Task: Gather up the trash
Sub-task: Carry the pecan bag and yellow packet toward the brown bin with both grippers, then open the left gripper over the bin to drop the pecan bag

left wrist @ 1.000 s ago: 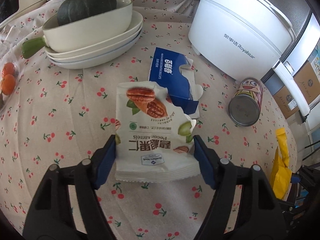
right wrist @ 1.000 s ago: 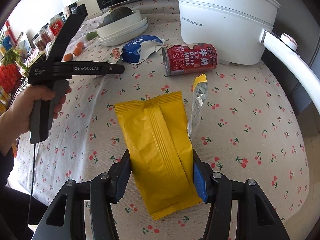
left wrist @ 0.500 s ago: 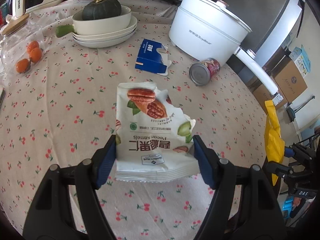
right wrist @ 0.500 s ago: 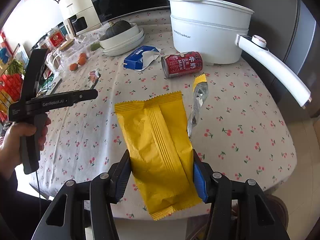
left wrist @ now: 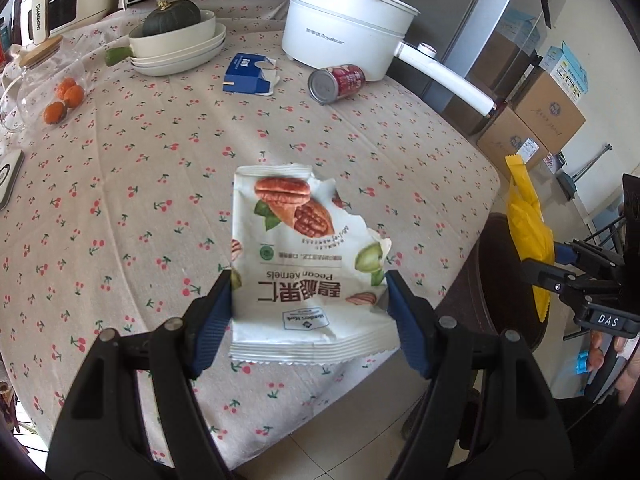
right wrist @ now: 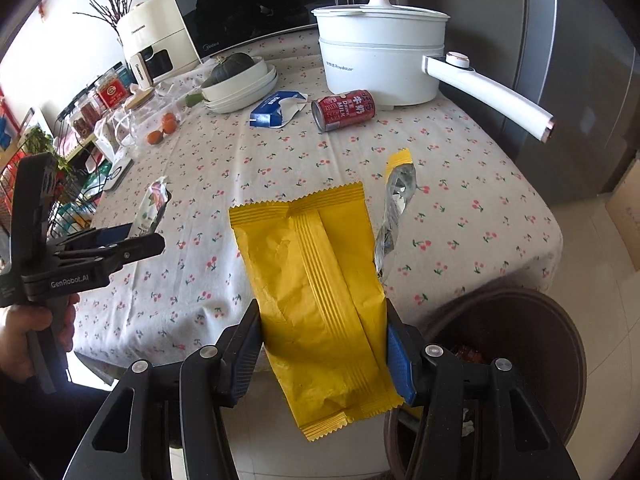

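The pecan bag (left wrist: 304, 256) is glossy printed film; the yellow wrapper (right wrist: 320, 288) is matt, creased, with crimped edges. The tablecloth (left wrist: 140, 184) looks like woven cloth. The can (right wrist: 344, 109) shows shiny metal.

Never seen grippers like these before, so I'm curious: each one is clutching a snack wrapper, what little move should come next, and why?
Probably carry the right gripper slightly right over the dark bin and release. Its yellow wrapper is already beside the rim, nearer than the left gripper's pecan bag.

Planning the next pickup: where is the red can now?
The red can lies on its side at the table's far end, between the white pot and the torn blue box.
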The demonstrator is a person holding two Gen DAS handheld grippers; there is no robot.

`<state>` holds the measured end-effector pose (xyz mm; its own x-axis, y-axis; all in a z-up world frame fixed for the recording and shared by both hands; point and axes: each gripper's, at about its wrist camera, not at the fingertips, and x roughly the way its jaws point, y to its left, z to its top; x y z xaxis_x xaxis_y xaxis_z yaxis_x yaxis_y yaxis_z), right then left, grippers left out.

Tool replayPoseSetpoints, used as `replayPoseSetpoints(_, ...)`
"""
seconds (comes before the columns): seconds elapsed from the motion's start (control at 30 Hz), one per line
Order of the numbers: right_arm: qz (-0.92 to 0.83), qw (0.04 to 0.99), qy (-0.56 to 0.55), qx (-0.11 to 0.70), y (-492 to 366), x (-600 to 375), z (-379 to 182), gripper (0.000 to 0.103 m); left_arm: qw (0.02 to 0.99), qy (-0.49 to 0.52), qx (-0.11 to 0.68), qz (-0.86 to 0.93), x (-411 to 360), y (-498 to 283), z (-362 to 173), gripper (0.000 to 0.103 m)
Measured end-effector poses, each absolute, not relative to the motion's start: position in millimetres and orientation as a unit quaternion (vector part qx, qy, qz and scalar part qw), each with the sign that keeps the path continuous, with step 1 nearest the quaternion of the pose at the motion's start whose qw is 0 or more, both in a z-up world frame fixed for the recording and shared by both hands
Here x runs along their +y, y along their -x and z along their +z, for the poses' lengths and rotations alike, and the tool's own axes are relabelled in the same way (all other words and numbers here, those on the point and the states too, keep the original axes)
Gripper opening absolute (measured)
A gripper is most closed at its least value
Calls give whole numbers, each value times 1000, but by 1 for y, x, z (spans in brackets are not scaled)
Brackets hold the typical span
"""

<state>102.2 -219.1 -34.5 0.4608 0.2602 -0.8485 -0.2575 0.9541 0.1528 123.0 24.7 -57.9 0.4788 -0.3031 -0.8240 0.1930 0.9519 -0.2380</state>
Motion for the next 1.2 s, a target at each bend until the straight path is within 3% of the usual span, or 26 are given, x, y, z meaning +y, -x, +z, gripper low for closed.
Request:
replayPoseSetpoints(1.1,-23,823,-141,550,-9,-446,-104,57,798,-33,497,-339,-210,-97,-96,74)
replayPoseSetpoints(1.17,-28,821,-147,550,-7,-454,-106,57,799,-27,482,-359,-218,-97,-97,76)
replayPoseSetpoints(1.2,-31,821,-150,551,-6,-457,-106,57,803,-28,473,-361,-221,-97,-96,82)
